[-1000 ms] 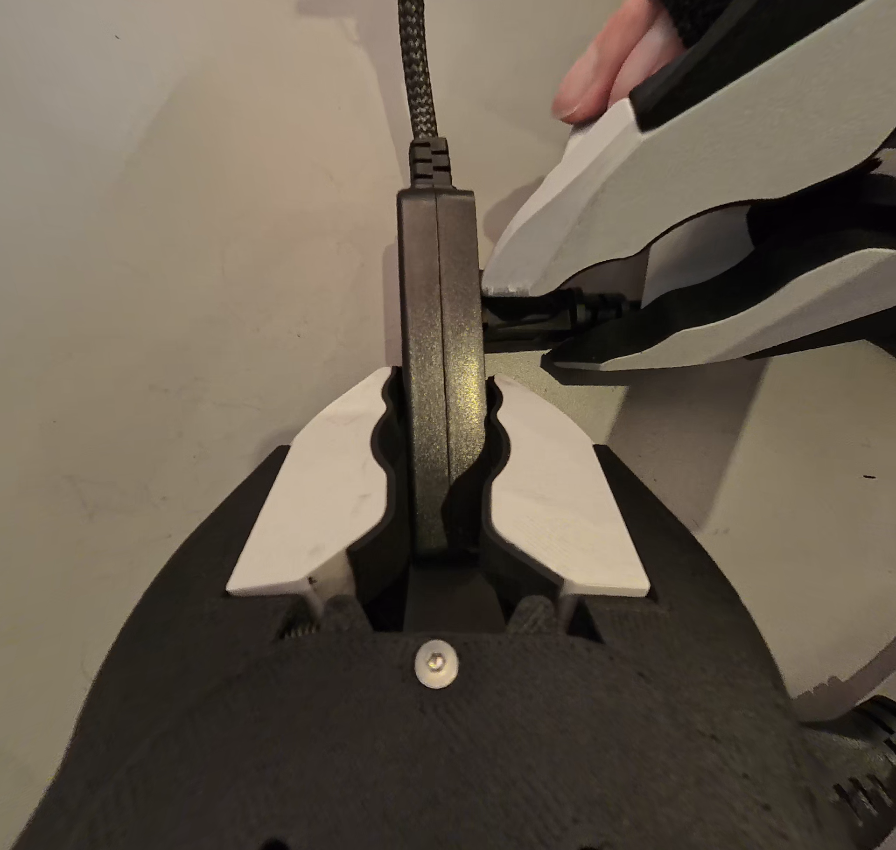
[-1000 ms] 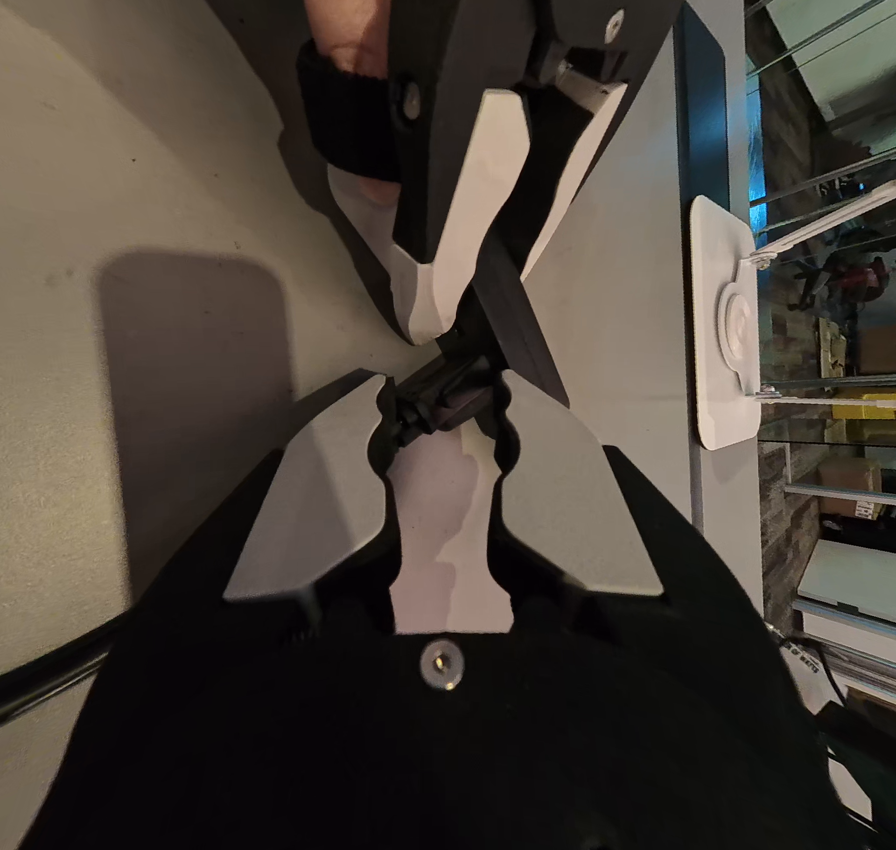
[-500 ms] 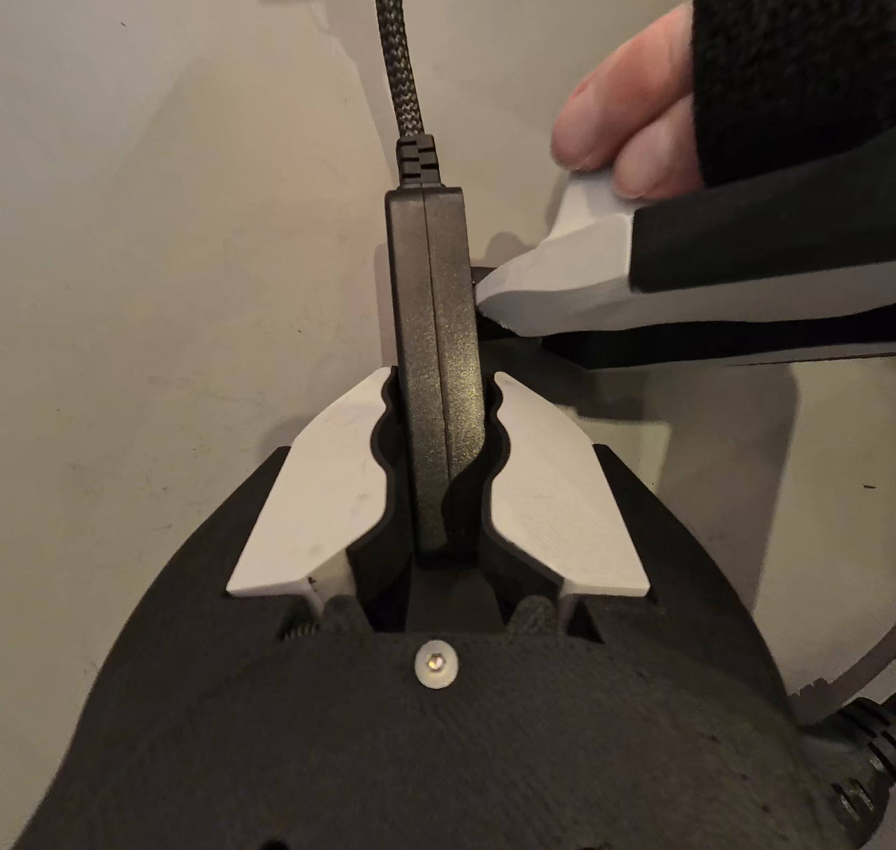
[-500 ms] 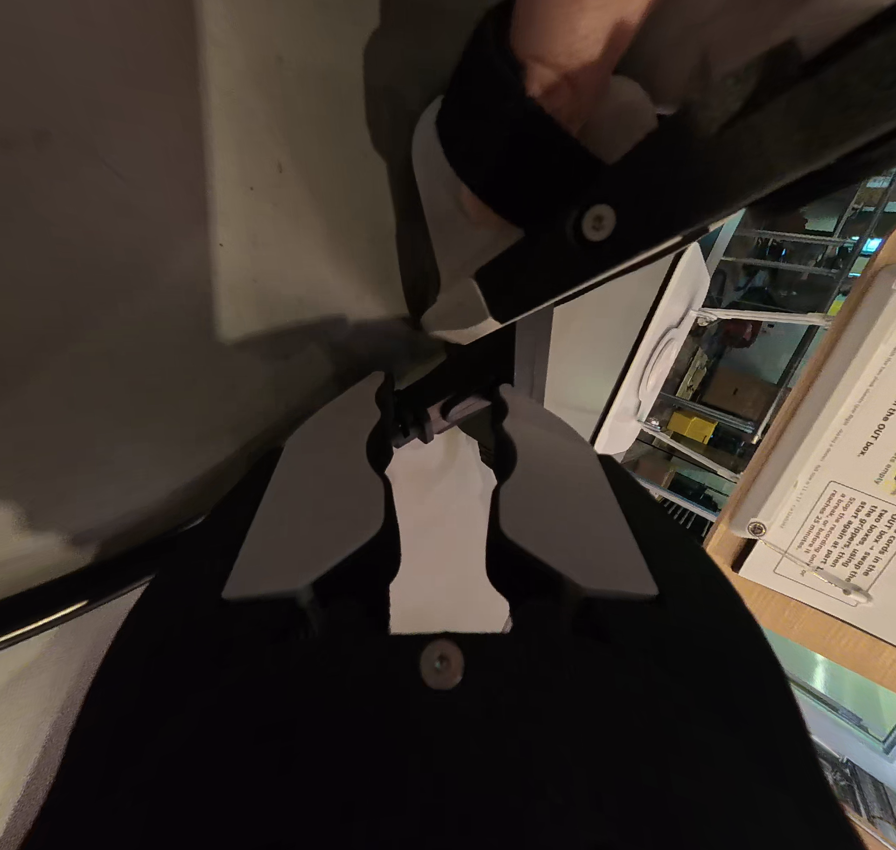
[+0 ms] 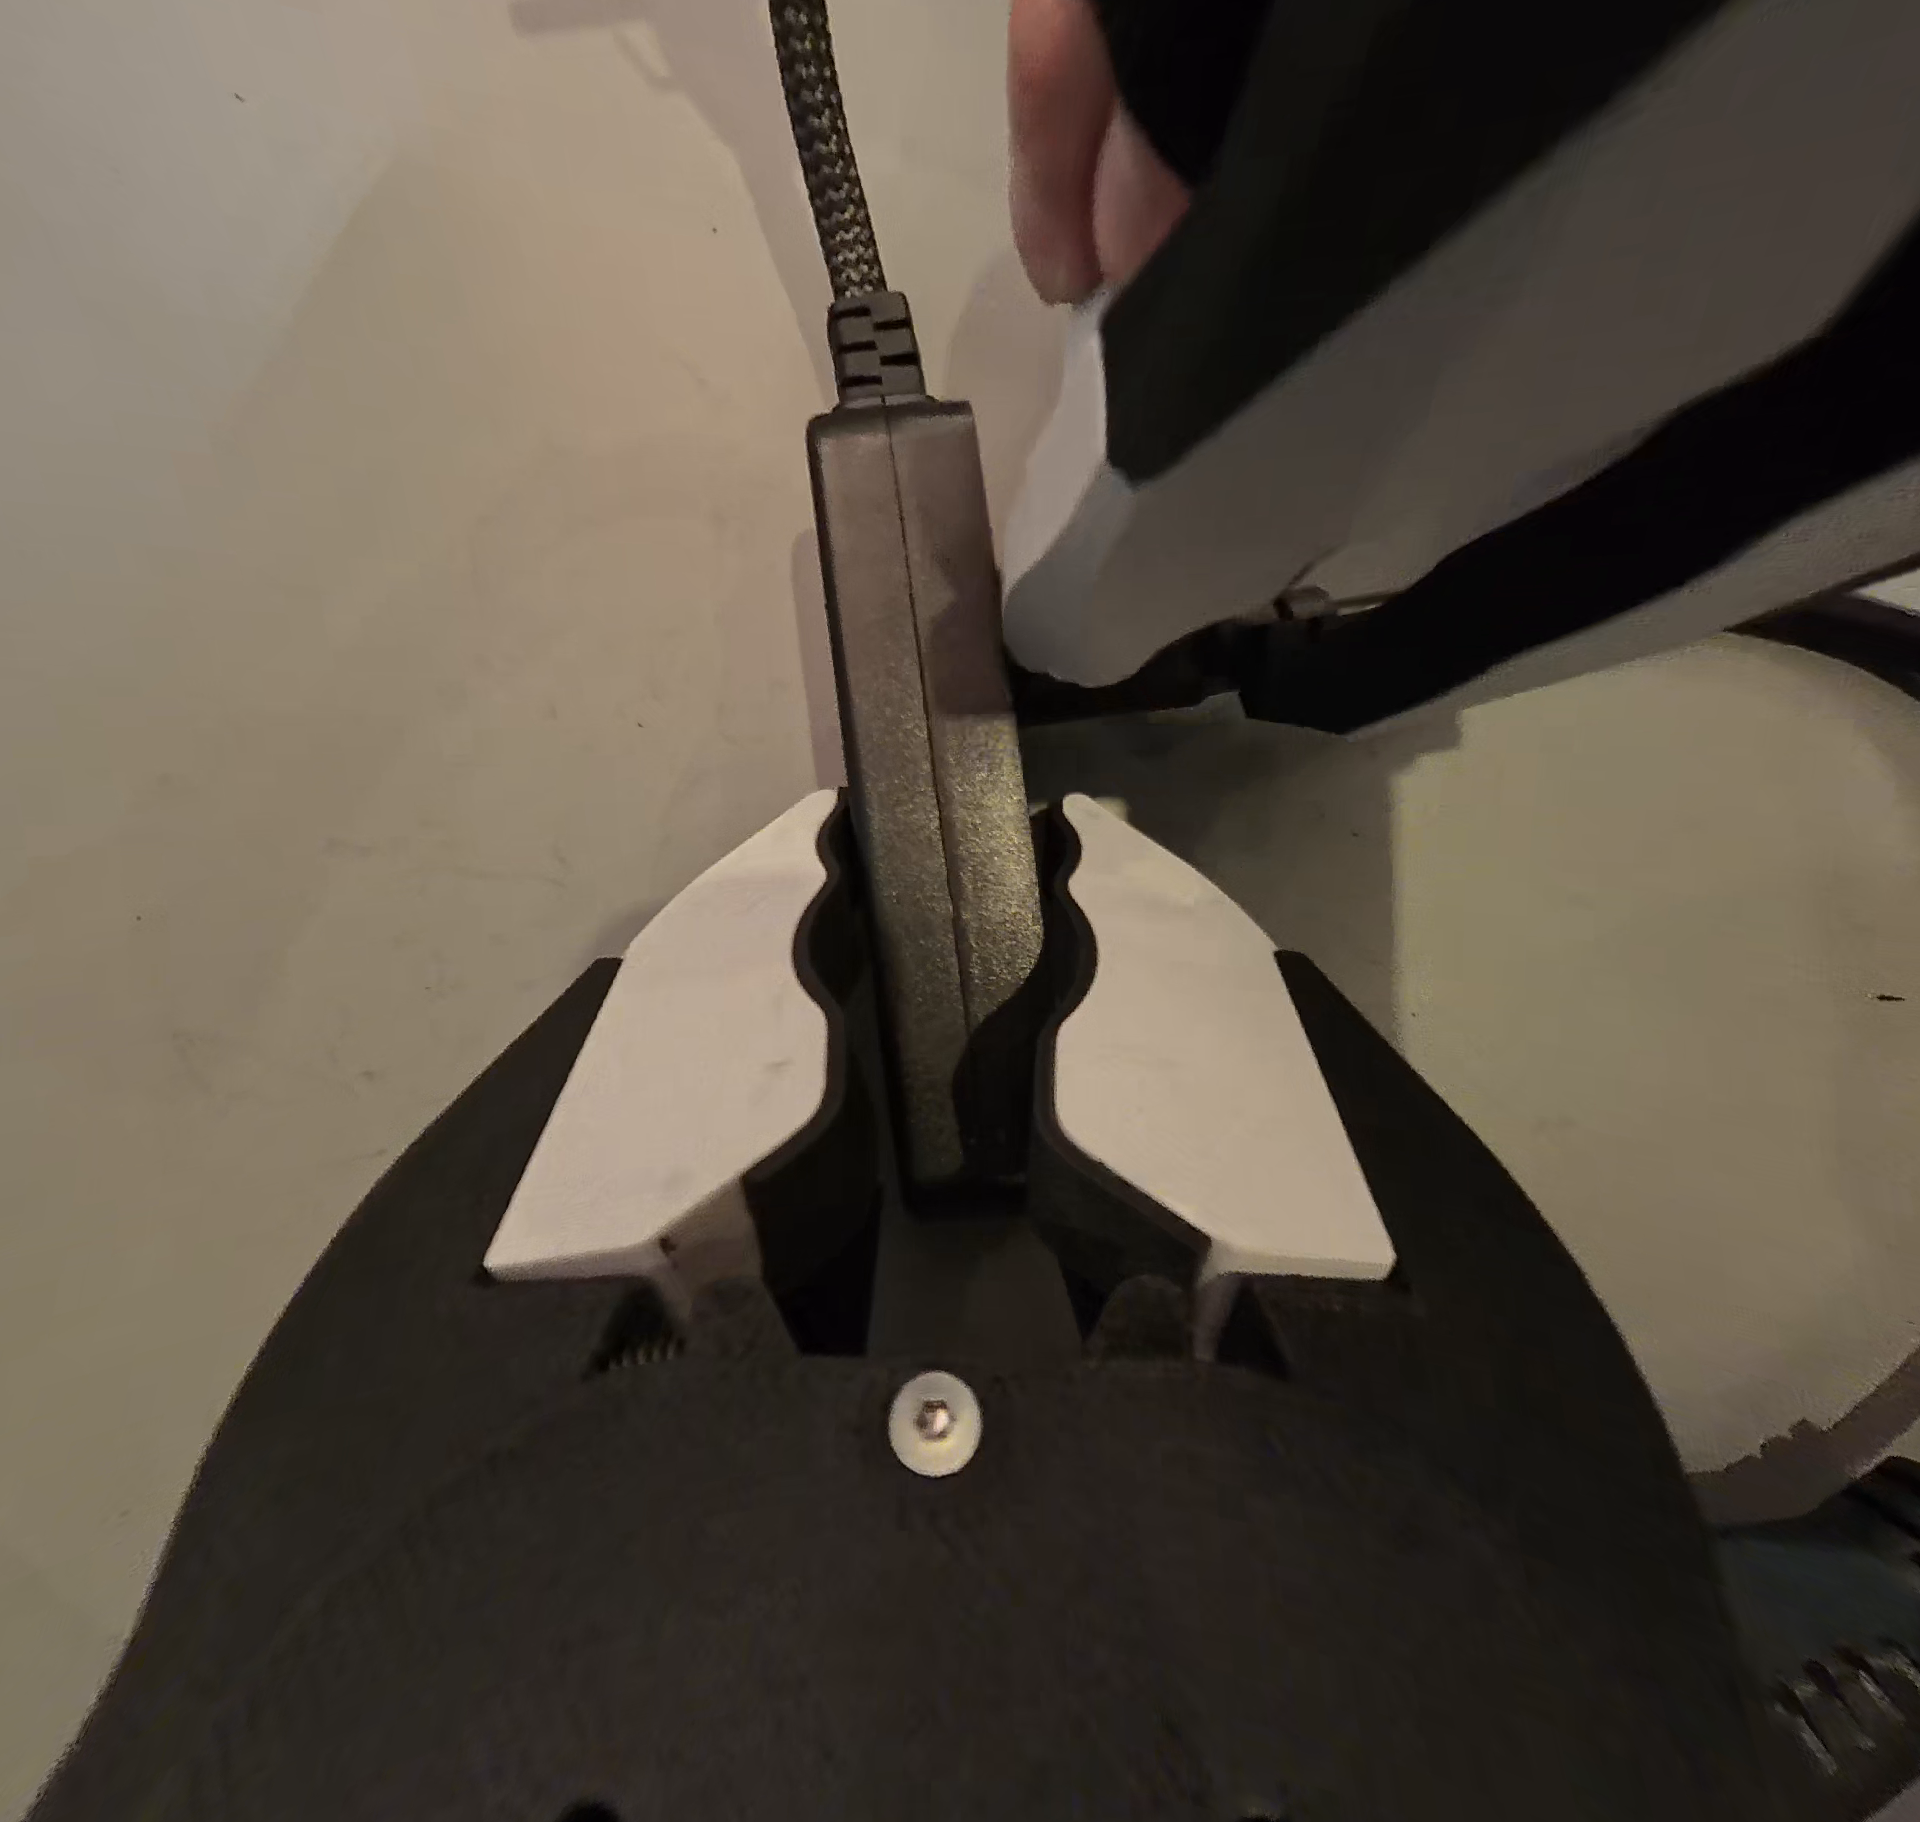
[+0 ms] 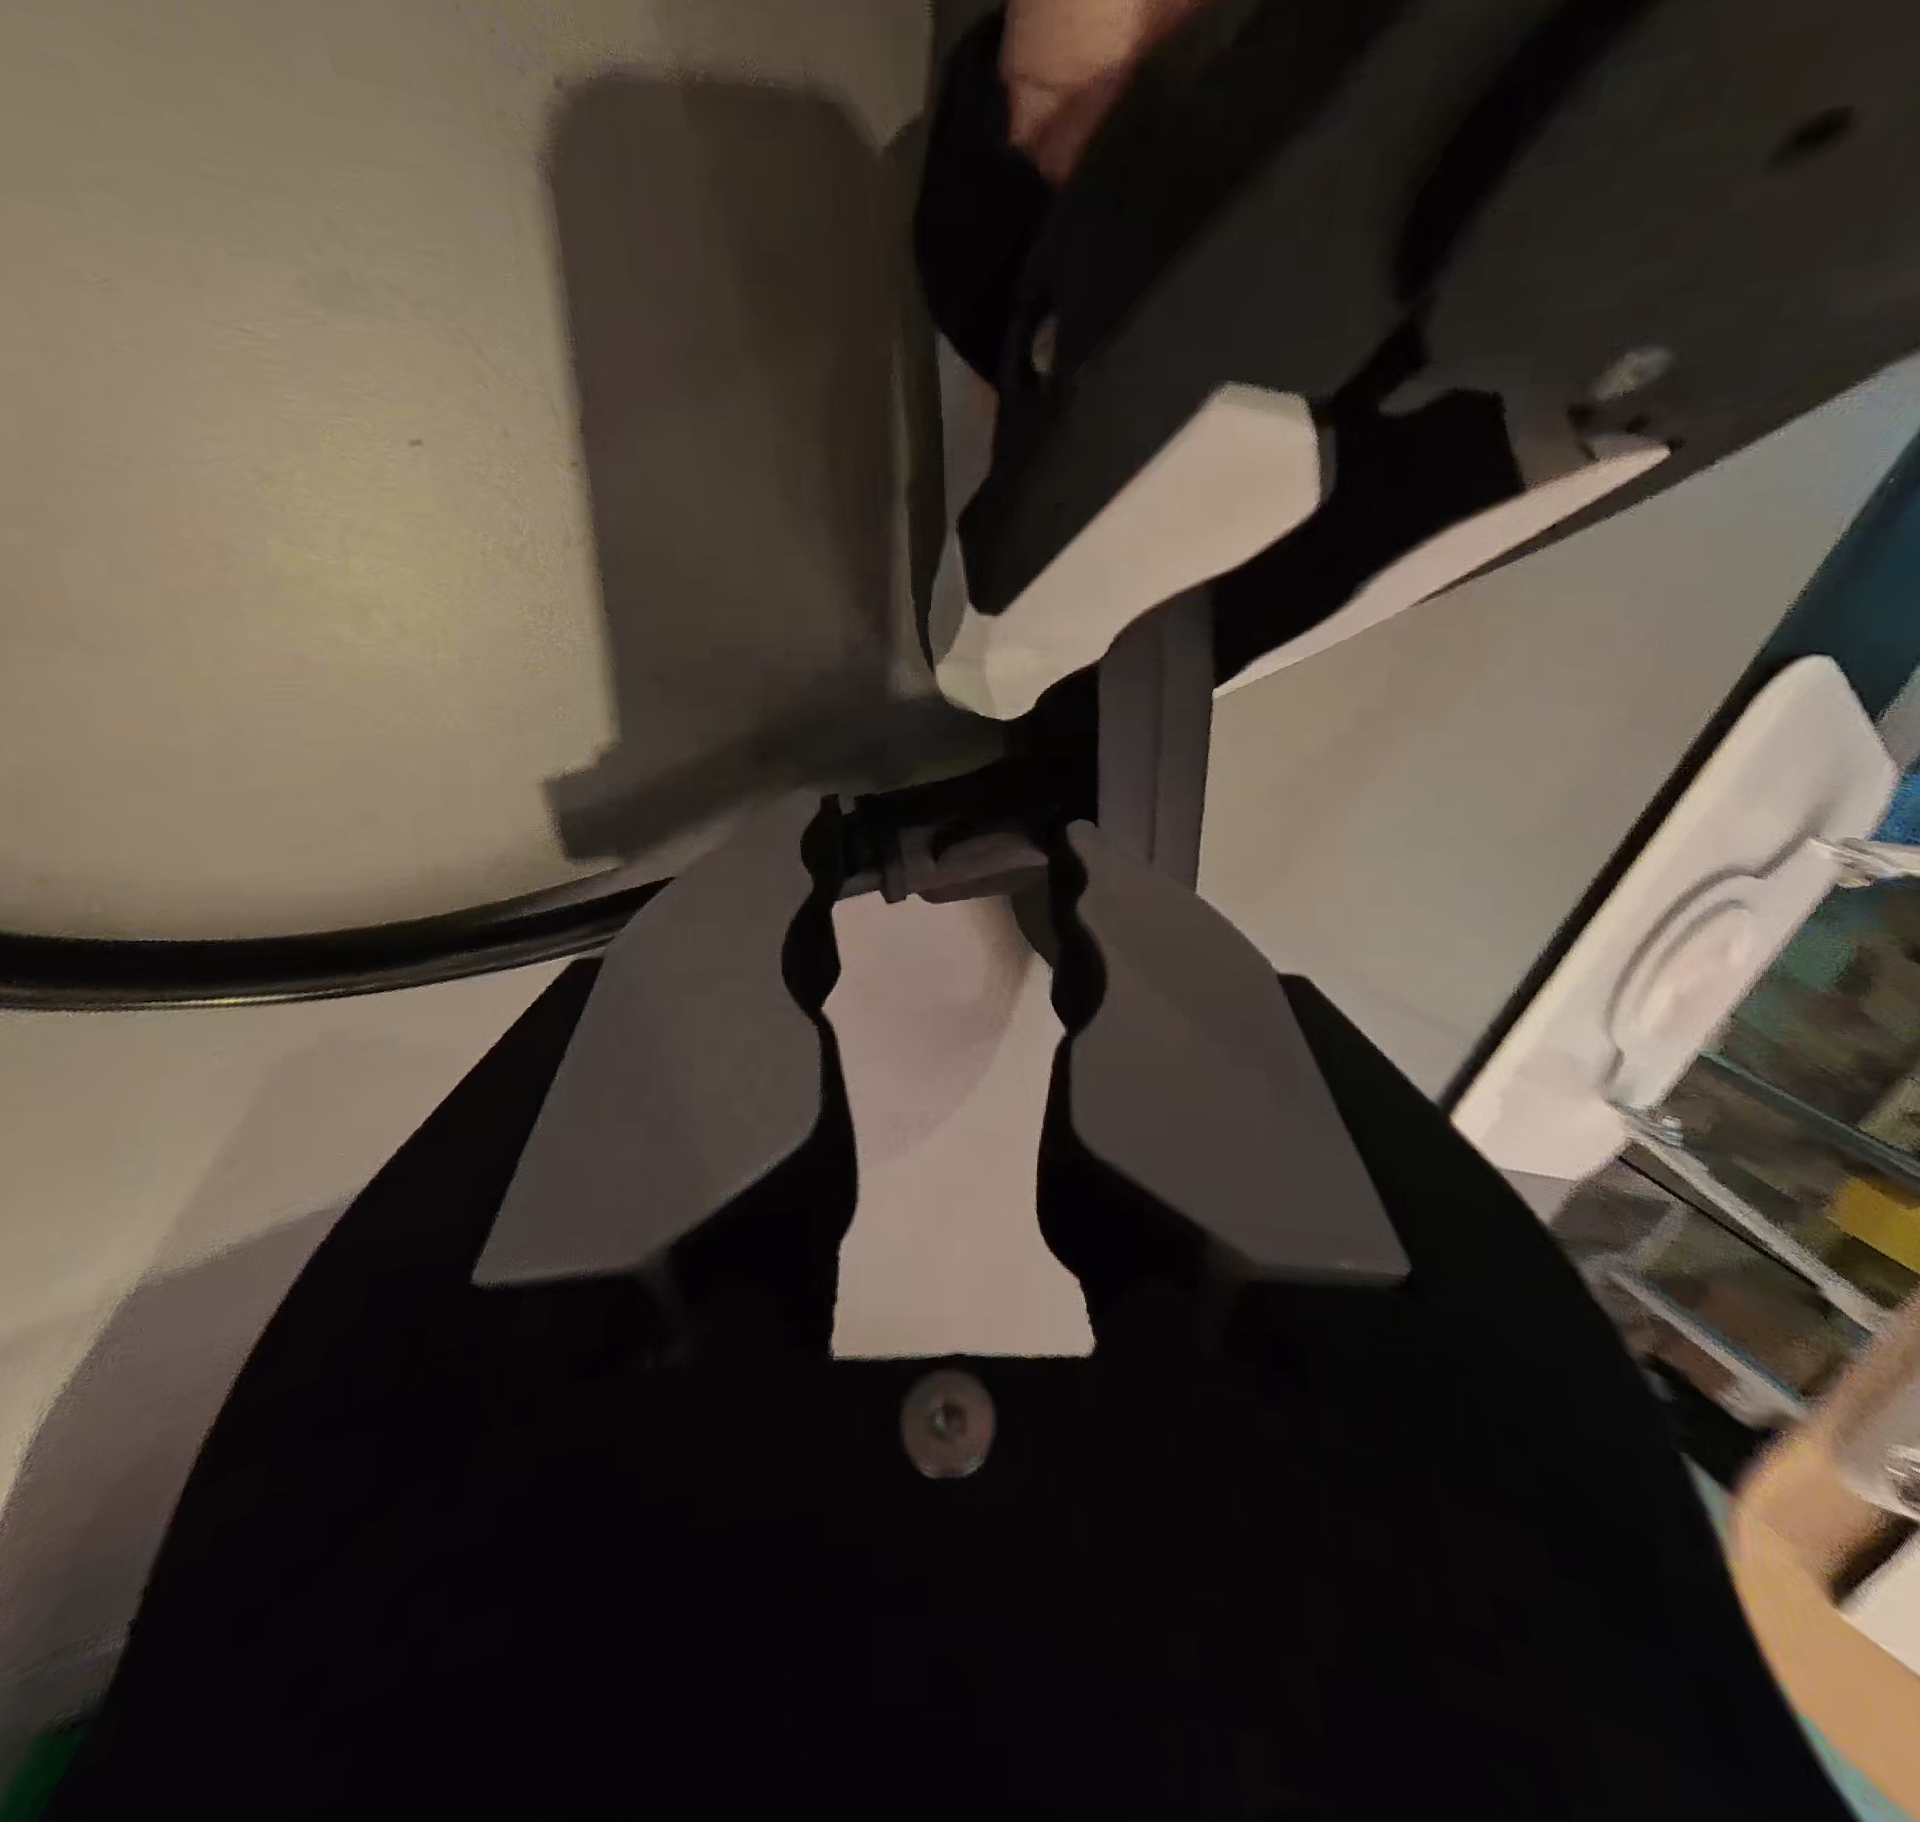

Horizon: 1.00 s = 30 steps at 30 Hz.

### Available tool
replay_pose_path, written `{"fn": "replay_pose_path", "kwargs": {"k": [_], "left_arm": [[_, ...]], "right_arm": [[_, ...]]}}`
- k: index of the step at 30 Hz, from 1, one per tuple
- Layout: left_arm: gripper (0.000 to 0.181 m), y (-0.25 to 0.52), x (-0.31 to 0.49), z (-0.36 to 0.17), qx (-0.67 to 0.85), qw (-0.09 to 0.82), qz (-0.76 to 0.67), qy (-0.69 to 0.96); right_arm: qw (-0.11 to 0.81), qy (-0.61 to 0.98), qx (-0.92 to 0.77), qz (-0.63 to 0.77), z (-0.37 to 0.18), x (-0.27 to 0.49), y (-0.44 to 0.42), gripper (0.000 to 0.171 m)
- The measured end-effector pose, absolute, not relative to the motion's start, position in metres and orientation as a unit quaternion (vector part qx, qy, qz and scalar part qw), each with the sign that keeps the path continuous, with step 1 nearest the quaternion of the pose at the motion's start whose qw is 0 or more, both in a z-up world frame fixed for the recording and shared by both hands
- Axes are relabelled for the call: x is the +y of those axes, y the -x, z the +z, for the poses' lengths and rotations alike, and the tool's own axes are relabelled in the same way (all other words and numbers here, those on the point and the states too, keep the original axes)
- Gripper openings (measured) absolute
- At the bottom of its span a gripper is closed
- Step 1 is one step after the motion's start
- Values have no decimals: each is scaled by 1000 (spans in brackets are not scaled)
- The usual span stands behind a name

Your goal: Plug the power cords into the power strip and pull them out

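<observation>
My left gripper (image 5: pixel 940 816) is closed tight on the black power strip (image 5: pixel 914 692), which stands on edge between its white fingers (image 5: pixel 686 1045) above the pale tabletop (image 5: pixel 364 525); a braided cord (image 5: pixel 821 110) leaves the strip's far end. My right gripper (image 6: pixel 940 853) is narrowed around the black plug (image 6: pixel 925 842) of a power cord (image 6: pixel 312 962), its tips touching the plug where it meets the strip's side; how deep the plug sits I cannot tell. A white tray (image 6: pixel 1621 941) lies at the tabletop's right edge.

left gripper (image 5: pixel 943 816) clamped, right gripper (image 6: pixel 940 863) gripping
</observation>
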State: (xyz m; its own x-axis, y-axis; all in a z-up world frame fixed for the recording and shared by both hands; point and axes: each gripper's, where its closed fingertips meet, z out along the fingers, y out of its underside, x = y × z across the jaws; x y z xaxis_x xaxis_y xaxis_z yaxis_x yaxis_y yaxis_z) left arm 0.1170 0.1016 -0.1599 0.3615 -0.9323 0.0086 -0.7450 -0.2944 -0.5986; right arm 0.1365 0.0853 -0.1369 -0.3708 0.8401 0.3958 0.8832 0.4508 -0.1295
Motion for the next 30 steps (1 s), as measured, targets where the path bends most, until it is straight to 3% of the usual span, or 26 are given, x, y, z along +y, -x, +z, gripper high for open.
{"fn": "replay_pose_path", "kwargs": {"k": [4, 8, 22, 30], "left_arm": [[30, -116, 101, -159, 528, 256, -200, 784], [29, -117, 101, -158, 517, 252, -220, 788], [30, -117, 101, -159, 532, 256, -181, 787], [30, -118, 100, -158, 518, 248, -197, 795]], "right_arm": [[256, 525, -812, 11, -132, 83, -131, 34], [340, 458, -818, -74, -126, 87, -123, 44], [262, 418, -859, -138, -147, 85, -131, 39], [276, 430, -846, -152, -140, 88, -133, 41]]}}
